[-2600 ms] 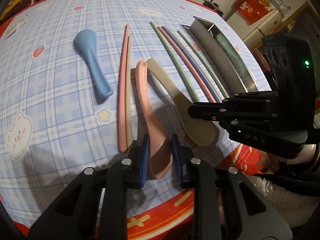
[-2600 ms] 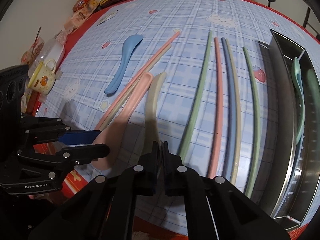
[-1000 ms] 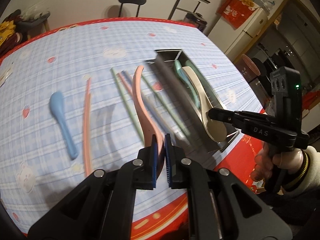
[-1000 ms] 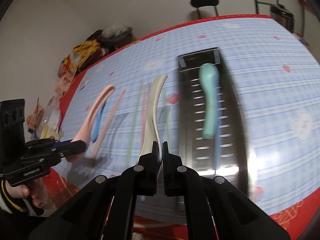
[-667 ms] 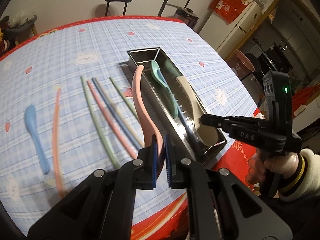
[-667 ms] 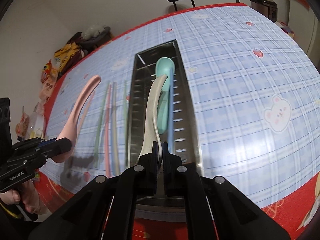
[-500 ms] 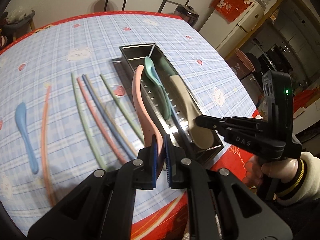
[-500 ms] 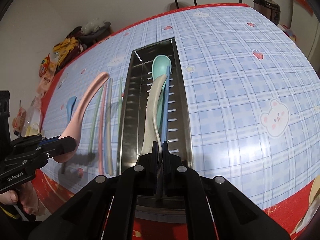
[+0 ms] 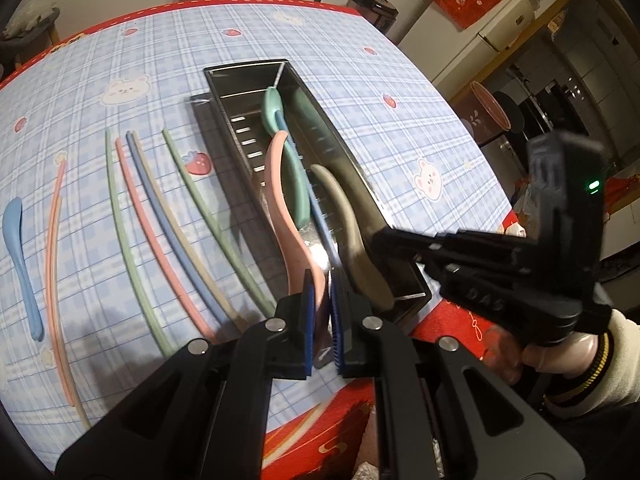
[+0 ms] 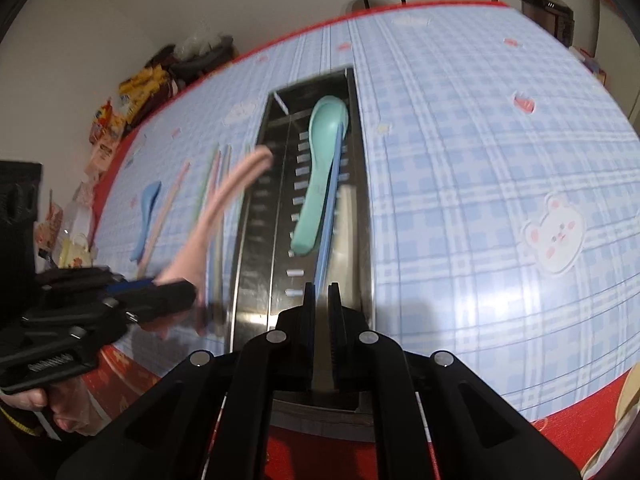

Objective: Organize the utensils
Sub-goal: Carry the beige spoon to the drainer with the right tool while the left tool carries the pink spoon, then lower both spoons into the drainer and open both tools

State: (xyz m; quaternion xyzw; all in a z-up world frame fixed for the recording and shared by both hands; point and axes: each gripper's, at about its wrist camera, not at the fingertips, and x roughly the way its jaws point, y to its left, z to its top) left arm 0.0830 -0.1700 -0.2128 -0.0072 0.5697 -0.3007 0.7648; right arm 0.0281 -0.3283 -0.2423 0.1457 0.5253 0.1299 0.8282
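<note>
My left gripper [image 9: 321, 286] is shut on the pink spoon [image 9: 285, 204] and holds it tilted over the near end of the steel tray [image 9: 240, 70]. The beige spoon [image 9: 347, 224] lies in the tray along its right wall, next to the right gripper's fingers [image 9: 400, 240]. In the right wrist view my right gripper [image 10: 319, 294] shows a narrow gap with no spoon between the jaws, above the tray [image 10: 256, 200]. A teal spoon [image 10: 320, 168] and a blue chopstick [image 10: 330, 200] lie in the tray. The pink spoon [image 10: 224, 200] is blurred at the left.
Several coloured chopsticks [image 9: 160, 220] lie in a row on the blue checked tablecloth left of the tray. A blue spoon [image 9: 18, 256] and a pink chopstick pair [image 9: 52, 264] lie farther left. Snack bags [image 10: 128, 100] sit at the table's far edge.
Both grippers carried their spoons from the table to the tray. The right gripper has let go of the beige spoon, which now lies in the tray. The left gripper moved the pink spoon over the tray.
</note>
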